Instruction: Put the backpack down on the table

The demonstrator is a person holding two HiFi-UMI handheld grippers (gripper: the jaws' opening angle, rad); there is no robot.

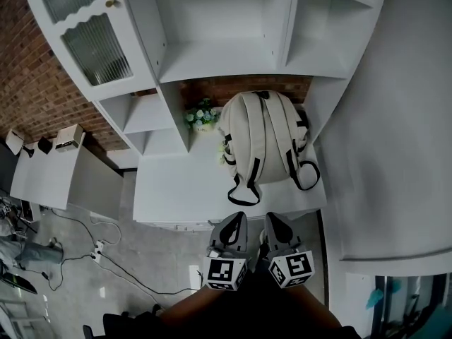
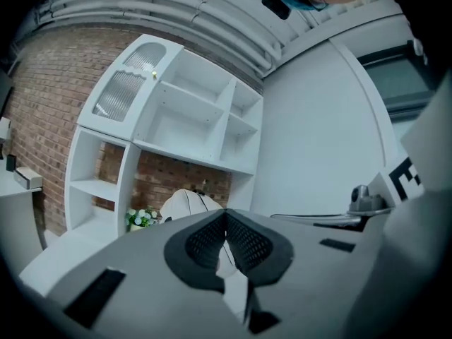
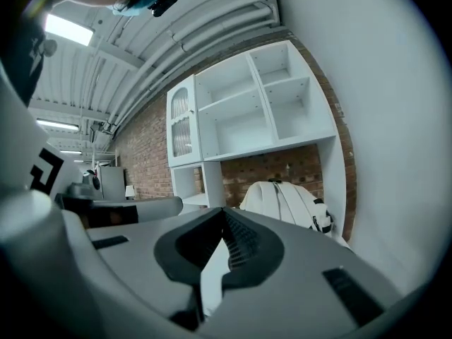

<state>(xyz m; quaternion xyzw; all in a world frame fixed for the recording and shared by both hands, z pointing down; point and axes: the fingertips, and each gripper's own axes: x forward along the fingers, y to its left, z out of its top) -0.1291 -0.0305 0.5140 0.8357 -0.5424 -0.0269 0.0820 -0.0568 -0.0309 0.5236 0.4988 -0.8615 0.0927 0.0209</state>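
— One backpack (image 1: 261,136), is that right? Where is it?
— It stands upright at the back of the white table (image 1: 176,182), under the shelves (image 1: 212,34), with its straps facing you. Its far side is hidden, so you cannot tell whether it touches the brick wall (image 1: 205,90).
— What is beside it?
— A small pot of flowers (image 1: 201,116) is just to its left, next to a shelf post.
— And my grippers?
— They are well apart from the backpack, near the table's front edge. Your left gripper (image 1: 238,217) and right gripper (image 1: 270,217) both have their jaws pressed together on nothing. In each gripper view the jaws cover the backpack's lower part. Your arms are cut off at the bottom edge of the head view.
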